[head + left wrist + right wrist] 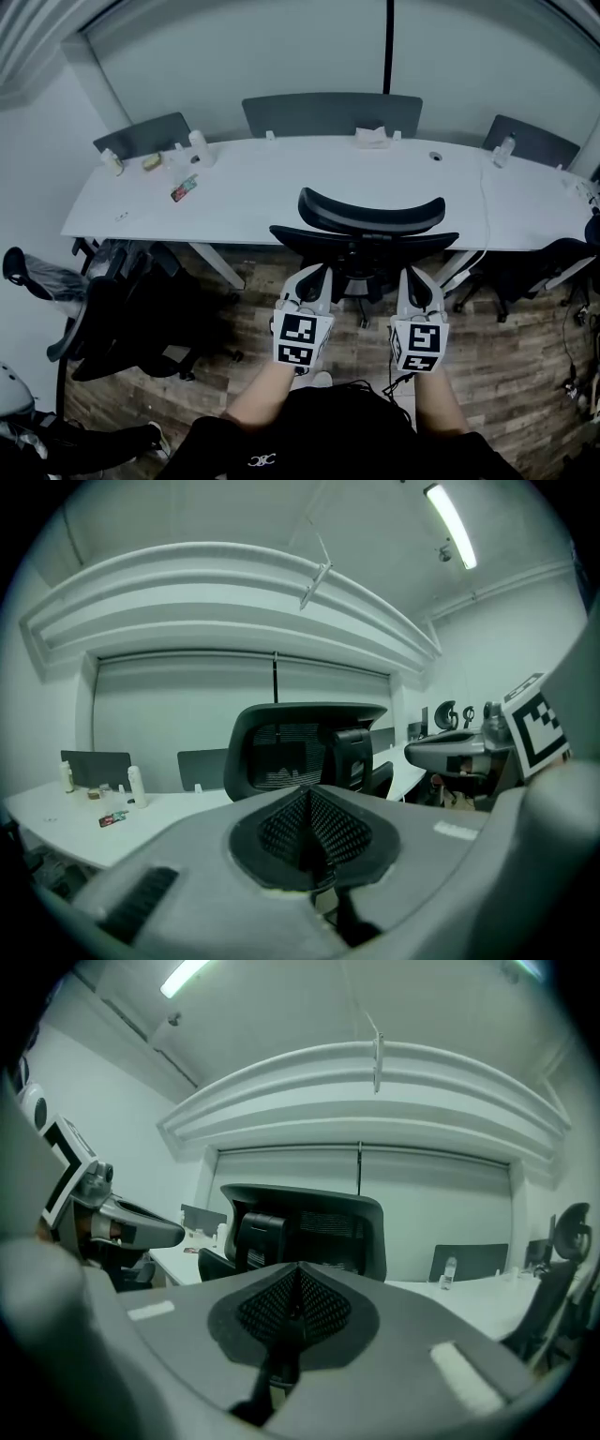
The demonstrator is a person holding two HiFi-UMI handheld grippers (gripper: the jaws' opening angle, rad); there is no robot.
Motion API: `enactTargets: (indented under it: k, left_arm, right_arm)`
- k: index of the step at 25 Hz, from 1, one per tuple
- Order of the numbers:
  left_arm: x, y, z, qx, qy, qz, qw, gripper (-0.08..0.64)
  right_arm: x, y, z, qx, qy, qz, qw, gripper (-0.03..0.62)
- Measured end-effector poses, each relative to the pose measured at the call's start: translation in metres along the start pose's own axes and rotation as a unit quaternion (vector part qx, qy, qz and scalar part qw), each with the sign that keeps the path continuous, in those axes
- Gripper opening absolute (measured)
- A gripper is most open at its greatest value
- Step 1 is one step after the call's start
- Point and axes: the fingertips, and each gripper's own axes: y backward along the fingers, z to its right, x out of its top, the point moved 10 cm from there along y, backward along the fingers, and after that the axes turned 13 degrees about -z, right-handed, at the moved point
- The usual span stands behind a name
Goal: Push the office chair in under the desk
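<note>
Long white desk (281,192) on brown wood floor (525,361). Black office chair (370,217) with curved back close in front. Left gripper (317,274) and right gripper (415,276) shut tight, empty.

This is an office: a long white desk (281,197) with flat grey divider screens (331,114) along its back, black rolling chairs (370,220) pulled up to it, and a long ceiling light (450,522).

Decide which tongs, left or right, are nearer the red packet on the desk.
Left. In the head view, the left tongs are behind the office chair's left side, down and right of the red packet. The right tongs are farther right, behind the chair's other side.
</note>
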Motion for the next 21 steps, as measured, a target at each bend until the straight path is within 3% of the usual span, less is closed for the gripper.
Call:
enactTargets:
  k: [21]
  left_arm:
    - [0.003,0.010,0.008,-0.003,-0.007,0.003,1.0000,0.008]
  right_arm:
    - [0.005,0.004,-0.015,0.024,0.002,0.004,1.000,0.006]
